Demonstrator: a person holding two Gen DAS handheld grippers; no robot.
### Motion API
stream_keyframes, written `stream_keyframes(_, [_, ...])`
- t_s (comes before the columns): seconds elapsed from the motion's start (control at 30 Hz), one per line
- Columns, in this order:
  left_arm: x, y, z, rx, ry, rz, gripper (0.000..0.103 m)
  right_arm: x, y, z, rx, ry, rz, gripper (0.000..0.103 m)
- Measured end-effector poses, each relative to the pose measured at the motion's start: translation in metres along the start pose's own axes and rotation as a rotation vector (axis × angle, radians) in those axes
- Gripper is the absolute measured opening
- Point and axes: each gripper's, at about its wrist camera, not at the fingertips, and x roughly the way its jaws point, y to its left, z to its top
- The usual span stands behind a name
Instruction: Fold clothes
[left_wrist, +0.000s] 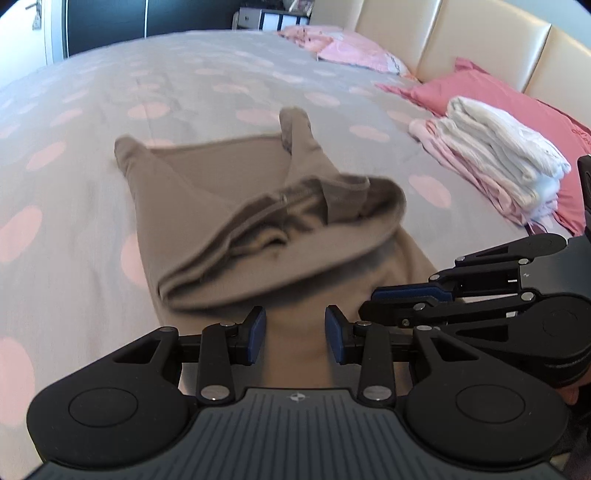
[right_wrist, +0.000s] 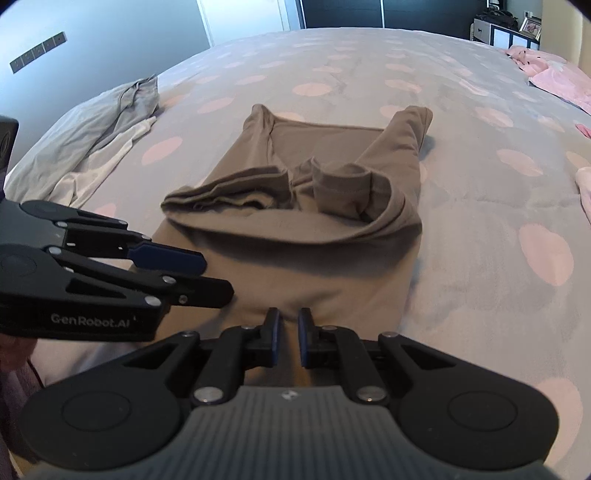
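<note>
A taupe garment (left_wrist: 258, 221) (right_wrist: 314, 206) lies on the bed, its far part folded back toward me in a loose, rumpled roll. My left gripper (left_wrist: 295, 334) hangs over the garment's near part. It is open, and only flat cloth shows through the gap between its blue pads. The same gripper shows side-on (right_wrist: 218, 277) in the right wrist view. My right gripper (right_wrist: 290, 338) is beside it on the right, also over the near part. Its pads stand a narrow slit apart, and I cannot tell if cloth is pinched between them. It also shows side-on (left_wrist: 369, 304) in the left wrist view. The near hem is hidden under both tools.
The bed has a grey cover with pink spots (right_wrist: 480, 184). A stack of folded white and pink clothes (left_wrist: 498, 166) rests by a pink pillow (left_wrist: 480, 88) under the cream headboard (left_wrist: 480, 37). Crumpled grey and white clothes (right_wrist: 92, 140) lie at the far left, and a pink garment (right_wrist: 546, 74) at the far right.
</note>
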Motion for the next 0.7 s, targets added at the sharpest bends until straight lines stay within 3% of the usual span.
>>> stream_keyframes(0.53, [0.035, 0.023, 0.041, -0.048, -0.055, 0.013, 0.037, 0.032, -0.025, 0.047, 0.085, -0.049, -0.079, 0.012])
stream_keyframes(0.7, [0.029, 0.033, 0.049, -0.032, -0.105, 0.067, 0.041, 0.033, -0.045, 0.053, 0.137, -0.08, -0.115, 0.014])
